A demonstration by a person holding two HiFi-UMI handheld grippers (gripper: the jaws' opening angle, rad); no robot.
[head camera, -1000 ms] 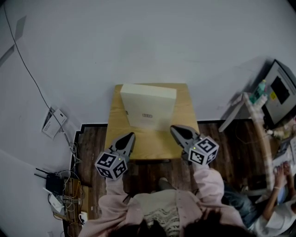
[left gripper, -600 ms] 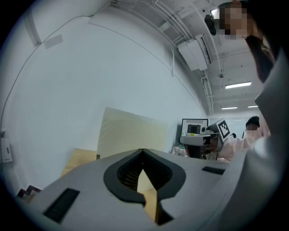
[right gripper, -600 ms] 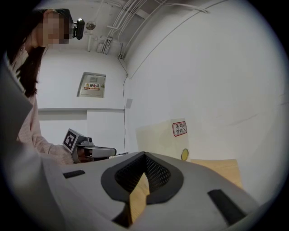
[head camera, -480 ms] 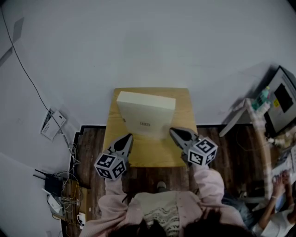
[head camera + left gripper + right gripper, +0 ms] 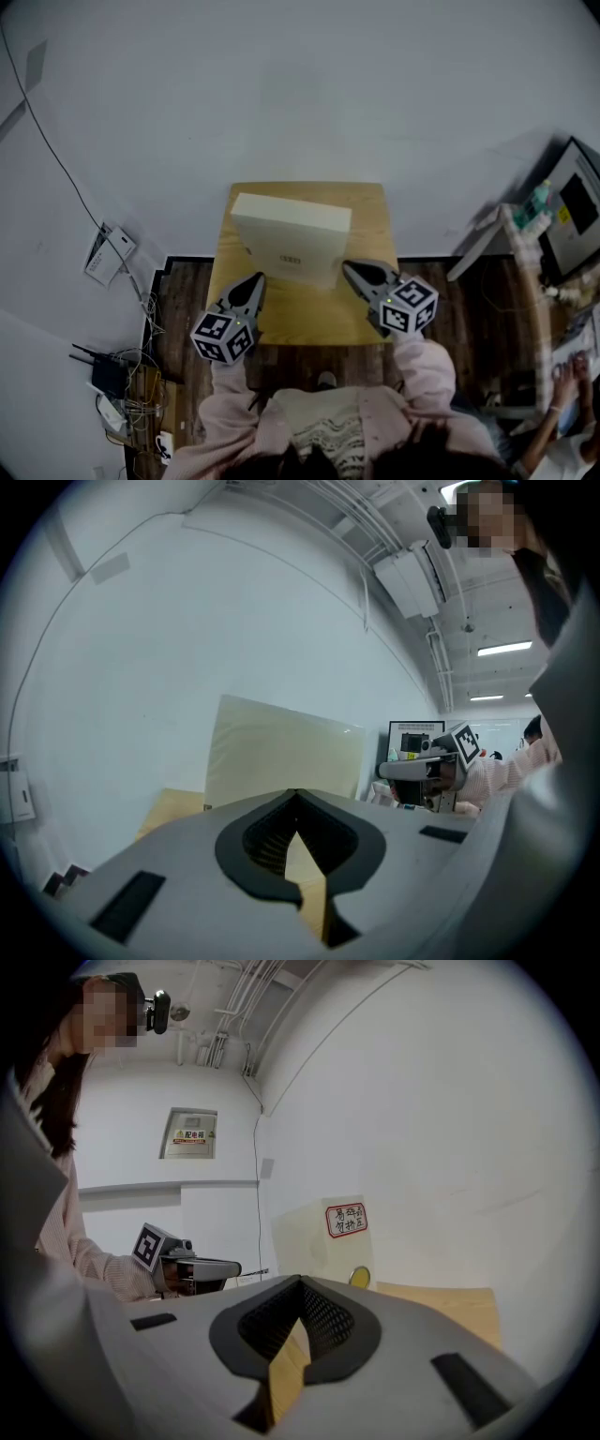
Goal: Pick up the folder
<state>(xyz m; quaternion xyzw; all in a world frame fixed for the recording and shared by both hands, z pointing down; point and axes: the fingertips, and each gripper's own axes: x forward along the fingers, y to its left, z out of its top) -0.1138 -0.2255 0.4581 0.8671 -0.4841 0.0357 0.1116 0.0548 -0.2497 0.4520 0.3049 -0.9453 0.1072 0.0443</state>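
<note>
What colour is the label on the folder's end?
Red border and red print on the rectangular label on the cream box-shaped folder; clearest in the right gripper view.

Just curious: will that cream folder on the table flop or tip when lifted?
Probably stiff: the folder looks thick and boxy, with straight edges. It seems to stand on edge, so a push might tip it.

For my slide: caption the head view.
Left gripper and right gripper, both shut, poised before cream folder on wooden table.

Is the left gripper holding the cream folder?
No, the left gripper has its fingers shut together with nothing between them, and the folder stands beyond them on the table.
</note>
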